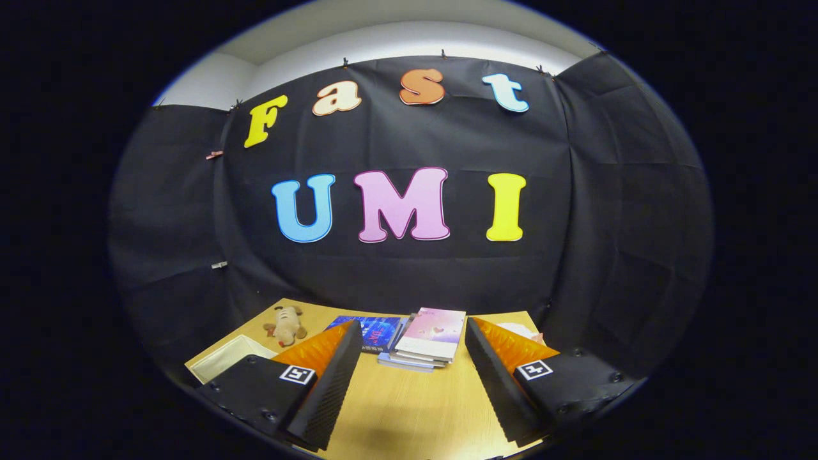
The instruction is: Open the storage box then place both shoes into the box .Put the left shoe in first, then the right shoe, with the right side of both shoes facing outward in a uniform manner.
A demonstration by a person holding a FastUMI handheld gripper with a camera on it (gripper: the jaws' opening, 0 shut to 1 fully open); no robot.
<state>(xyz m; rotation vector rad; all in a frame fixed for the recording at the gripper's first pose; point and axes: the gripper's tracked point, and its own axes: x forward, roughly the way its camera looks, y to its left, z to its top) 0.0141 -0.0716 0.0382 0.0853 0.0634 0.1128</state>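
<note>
Wooden table [409, 409] stretches ahead of your gripper [409, 383], whose fingers stand spread wide with nothing between them but bare tabletop. Take the stack of books [427, 345] as your landmark: it lies just beyond the fingertips, with another book [374, 331] touching its left side. Further left of the stack sits a small plush toy [286, 324], and nearer to you than the toy is a pale open-topped box [223, 359], partly hidden behind the left finger. That may be your storage box, though I cannot tell from here whether it has a lid or holds anything. To the right of the stack, a bit of something pale [521, 331] peeks from behind the right finger; whether it is a shoe I cannot tell.

Your main risk is aim. You are tilted high, toward the wall, so the table close under the gripper is hidden from you, and you could knock something you cannot see. Swinging left toward the box could sweep the toy or nudge the books. Grabbing a shoe before checking which foot it is would spoil the order and facing.
</note>
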